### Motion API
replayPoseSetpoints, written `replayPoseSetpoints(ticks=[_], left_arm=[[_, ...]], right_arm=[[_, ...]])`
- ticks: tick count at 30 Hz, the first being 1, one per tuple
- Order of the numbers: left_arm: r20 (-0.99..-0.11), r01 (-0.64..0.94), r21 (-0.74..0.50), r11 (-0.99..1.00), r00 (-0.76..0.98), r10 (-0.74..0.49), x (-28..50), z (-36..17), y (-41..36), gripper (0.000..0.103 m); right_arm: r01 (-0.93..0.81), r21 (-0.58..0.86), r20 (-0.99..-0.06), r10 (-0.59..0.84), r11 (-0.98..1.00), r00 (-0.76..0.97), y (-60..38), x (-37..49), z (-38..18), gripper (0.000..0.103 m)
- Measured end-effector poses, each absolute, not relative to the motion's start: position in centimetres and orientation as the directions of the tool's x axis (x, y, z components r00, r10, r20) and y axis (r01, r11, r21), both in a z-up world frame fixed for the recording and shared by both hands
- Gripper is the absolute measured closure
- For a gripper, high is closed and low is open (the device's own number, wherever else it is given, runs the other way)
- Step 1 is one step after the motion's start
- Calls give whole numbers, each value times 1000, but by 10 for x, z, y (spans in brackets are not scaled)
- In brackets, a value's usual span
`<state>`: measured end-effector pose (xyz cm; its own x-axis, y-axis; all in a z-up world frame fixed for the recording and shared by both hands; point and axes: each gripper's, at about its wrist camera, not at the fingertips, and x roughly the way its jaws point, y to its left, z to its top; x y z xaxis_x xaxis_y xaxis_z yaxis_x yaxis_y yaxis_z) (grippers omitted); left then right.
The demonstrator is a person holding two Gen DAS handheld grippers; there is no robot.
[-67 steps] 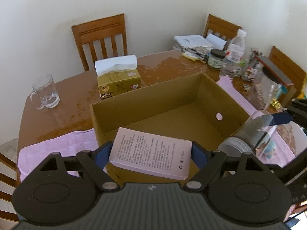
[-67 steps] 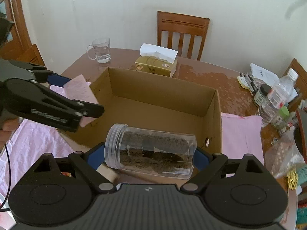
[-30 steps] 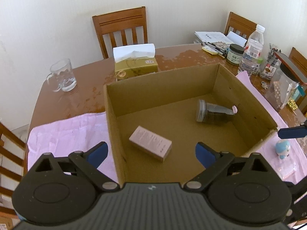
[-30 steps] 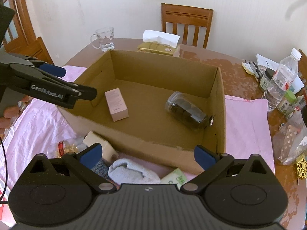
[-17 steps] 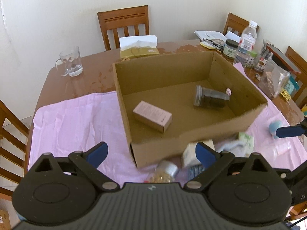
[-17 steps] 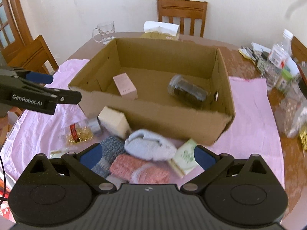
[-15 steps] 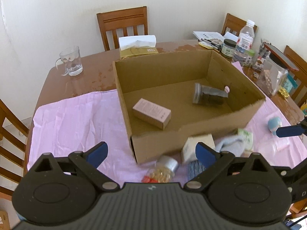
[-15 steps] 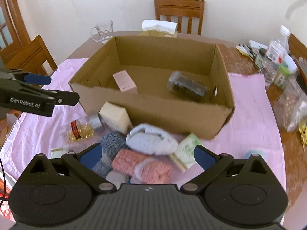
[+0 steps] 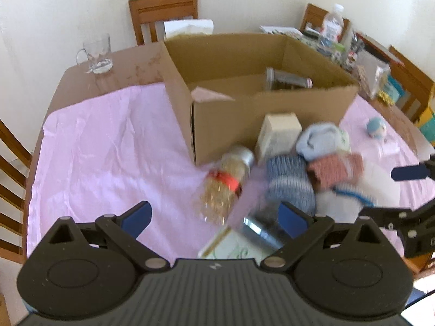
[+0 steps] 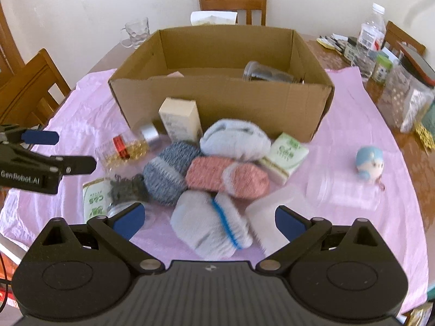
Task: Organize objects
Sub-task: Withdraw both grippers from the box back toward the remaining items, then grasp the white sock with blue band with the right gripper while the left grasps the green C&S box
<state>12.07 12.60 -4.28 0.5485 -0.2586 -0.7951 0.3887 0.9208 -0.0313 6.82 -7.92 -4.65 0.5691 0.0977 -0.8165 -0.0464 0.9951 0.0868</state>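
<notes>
Both grippers, left gripper point(image 9: 214, 216) and right gripper point(image 10: 208, 218), hover empty, jaws apart, over the sock pile point(image 10: 209, 168) at the cardboard box's point(image 10: 223, 103) 6 o'clock; next likely clamps one item

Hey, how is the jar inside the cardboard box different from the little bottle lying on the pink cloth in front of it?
The jar lies inside the cardboard box; the bottle lies outside it on the pink cloth. The jar holds dark contents; the bottle holds small golden pieces. The bottle has a red label band and a silver cap; the jar shows no label. Both are clear and lie on their sides.
</notes>
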Motion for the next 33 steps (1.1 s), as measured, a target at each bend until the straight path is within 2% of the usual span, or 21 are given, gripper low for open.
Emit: replayPoseSetpoints(ticks=[13,19,33], left_arm=[[-837,484,-19,875,471,-279,100,-71,140,4],[-852,543,8,839,443,-278,100,-83,137,4],[-867,621,30,784,407,-289,119,-110,123,1]], right_arm=[[3,89,-847,74,996,526,-58,47,-90,0],[17,34,-857,20,999,515,-57,51,-111,0],[-14,-8,-846,1,1000,533,-50,55,-119,0]])
